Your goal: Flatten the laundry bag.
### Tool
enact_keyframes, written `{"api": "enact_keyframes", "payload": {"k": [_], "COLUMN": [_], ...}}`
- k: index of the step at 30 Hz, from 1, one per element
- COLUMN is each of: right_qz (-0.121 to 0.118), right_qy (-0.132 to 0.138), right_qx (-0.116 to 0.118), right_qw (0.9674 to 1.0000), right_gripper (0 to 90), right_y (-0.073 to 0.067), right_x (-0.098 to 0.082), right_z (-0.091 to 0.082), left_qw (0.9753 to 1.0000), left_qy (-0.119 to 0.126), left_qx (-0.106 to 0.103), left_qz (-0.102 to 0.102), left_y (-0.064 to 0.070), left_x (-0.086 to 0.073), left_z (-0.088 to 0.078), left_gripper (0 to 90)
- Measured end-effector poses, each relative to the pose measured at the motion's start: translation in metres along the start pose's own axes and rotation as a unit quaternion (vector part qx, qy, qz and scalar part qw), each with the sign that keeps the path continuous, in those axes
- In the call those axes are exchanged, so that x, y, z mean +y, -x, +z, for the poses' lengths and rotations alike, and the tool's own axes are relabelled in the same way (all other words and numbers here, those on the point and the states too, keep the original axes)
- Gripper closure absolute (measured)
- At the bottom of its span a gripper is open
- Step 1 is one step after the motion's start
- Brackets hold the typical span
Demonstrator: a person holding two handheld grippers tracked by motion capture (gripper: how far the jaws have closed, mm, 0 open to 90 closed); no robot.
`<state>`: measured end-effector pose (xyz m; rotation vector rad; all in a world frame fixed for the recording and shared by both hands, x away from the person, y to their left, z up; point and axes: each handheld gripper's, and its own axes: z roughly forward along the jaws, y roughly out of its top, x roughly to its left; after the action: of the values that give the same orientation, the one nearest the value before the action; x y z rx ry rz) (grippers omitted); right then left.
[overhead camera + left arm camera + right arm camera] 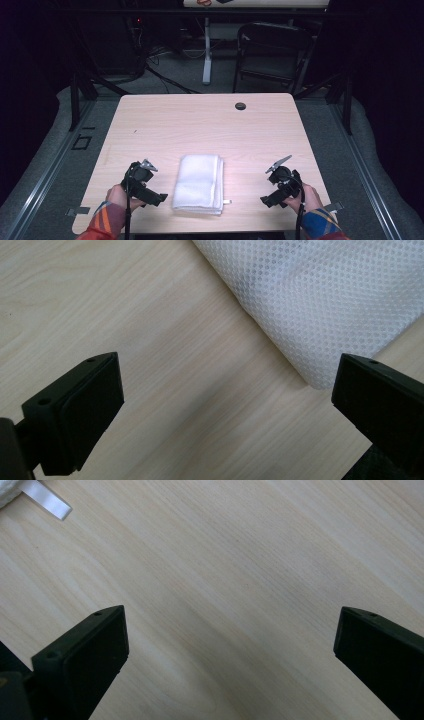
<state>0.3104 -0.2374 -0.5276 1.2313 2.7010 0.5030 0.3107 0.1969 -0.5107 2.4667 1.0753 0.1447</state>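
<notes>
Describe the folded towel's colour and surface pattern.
The folded towel is white, with a fine honeycomb-like dimpled weave, clearest in the left gripper view.

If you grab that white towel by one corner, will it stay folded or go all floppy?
Probably floppy: the towel is soft folded cloth, so its layers would likely droop open. Its dimpled weave looks grippy, not slippery. It seems light, and lying flat it shouldn't roll.

I see towel (198, 183) on table (200, 125), near front edge, between left gripper (156, 198) and right gripper (266, 199). Grommet (240, 106) near back edge.
</notes>
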Motion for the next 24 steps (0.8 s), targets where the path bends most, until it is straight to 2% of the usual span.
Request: {"api": "enact_keyframes", "payload": {"k": [5,6,10,11,14,17,20,21,22,24], "right_qz": [0.011,0.001,0.004,-0.003,0.000,0.011,0.021,0.021,0.006,0.004], "right_qy": [0.013,0.004,0.015,0.008,0.009,0.011,0.024,0.024,0.016,0.014], "right_qx": [0.008,0.007,0.015,0.016,0.024,0.031,0.037,0.037,0.032,0.036], "right_qw": [0.9998,1.0000,0.9998,0.9998,0.9997,0.9994,0.9988,0.9988,0.9993,0.9992], "right_gripper": [1.4,1.5,1.6,1.6,1.8,2.0,2.1,2.1,2.2,2.3], "right_y": [-0.003,-0.003,-0.007,-0.006,-0.008,-0.007,-0.010,-0.010,-0.011,-0.014], "right_x": [0.002,0.003,0.005,0.006,0.006,0.007,0.010,0.010,0.014,0.017], "right_z": [0.001,0.000,0.000,-0.001,-0.001,0.000,0.000,0.000,-0.001,-0.001], "left_qw": [1.0000,1.0000,0.9999,0.9999,0.9998,0.9996,0.9988,0.9988,0.9981,0.9978], "left_qy": [0.003,0.004,0.005,0.011,0.013,0.020,0.042,0.042,0.050,0.053], "left_qx": [-0.005,-0.008,-0.011,-0.012,-0.014,-0.017,-0.020,-0.020,-0.026,-0.025], "left_qz": [-0.001,-0.002,0.001,0.002,0.001,0.006,0.017,0.017,0.025,0.030], "left_y": [-0.001,-0.001,0.000,0.001,0.002,0.004,0.010,0.010,0.014,0.017], "left_x": [0.000,0.000,0.000,0.001,0.002,0.002,0.001,0.001,0.002,0.003], "left_z": [0.000,0.001,0.000,0.000,-0.001,-0.001,-0.004,-0.004,-0.004,-0.002], "left_gripper": [0.0,0.0,0.1,0.1,0.1,0.1,0.1,0.1,0.1,0.1]}}
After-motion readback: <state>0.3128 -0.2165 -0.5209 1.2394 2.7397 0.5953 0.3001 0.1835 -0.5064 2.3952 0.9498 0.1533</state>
